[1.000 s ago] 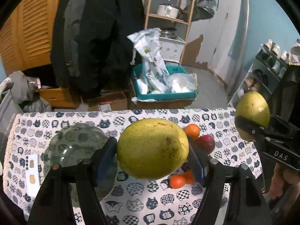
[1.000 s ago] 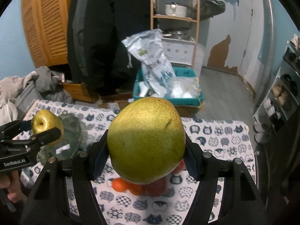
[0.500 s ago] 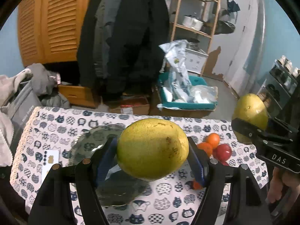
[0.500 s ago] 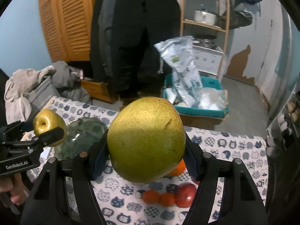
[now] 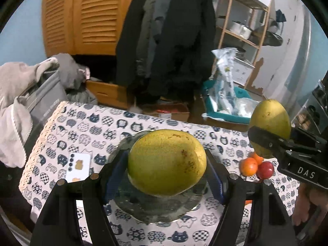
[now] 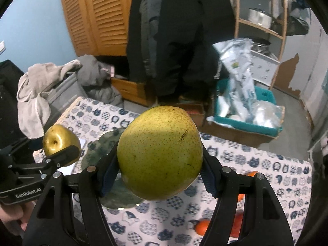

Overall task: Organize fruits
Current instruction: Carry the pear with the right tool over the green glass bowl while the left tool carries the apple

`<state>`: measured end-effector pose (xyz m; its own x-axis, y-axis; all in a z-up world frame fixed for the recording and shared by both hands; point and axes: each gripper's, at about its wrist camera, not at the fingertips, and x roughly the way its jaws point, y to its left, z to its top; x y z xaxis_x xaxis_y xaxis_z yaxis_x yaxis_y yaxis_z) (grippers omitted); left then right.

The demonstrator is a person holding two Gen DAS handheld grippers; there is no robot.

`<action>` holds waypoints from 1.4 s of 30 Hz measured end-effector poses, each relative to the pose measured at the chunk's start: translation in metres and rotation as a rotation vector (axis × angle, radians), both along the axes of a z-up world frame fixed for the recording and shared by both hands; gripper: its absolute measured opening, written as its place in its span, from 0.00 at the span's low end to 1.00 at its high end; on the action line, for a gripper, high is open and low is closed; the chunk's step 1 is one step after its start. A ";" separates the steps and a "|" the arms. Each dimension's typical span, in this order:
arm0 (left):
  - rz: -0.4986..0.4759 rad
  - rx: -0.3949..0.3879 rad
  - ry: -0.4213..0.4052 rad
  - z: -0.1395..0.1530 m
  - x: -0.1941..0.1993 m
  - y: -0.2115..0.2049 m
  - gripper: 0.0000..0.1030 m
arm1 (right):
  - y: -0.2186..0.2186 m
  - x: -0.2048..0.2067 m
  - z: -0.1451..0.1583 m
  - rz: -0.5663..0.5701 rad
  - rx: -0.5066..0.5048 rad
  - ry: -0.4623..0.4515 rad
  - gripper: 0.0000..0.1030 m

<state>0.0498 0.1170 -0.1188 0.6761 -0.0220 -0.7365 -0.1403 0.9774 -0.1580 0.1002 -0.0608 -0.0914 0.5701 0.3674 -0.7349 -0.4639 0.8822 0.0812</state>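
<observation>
My left gripper is shut on a yellow-green pear and holds it just above a grey-green glass plate on the cat-print tablecloth. My right gripper is shut on a second, greener pear, held above the table to the right of the plate. In the left wrist view the right gripper and its pear show at the right. In the right wrist view the left gripper's pear shows at the left.
Small oranges and a red fruit lie on the cloth right of the plate. A white card lies left of it. Behind the table stand a teal crate, cardboard boxes, hanging coats and a wooden shelf.
Both grippers have swung left with their pears. The left pear now hangs over the plate, and the small fruits have shifted to the right of both views.
</observation>
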 end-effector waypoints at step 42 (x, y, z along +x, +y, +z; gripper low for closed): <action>0.055 -0.043 0.403 -0.167 0.050 0.037 0.73 | 0.066 0.045 -0.146 0.066 -0.093 0.323 0.68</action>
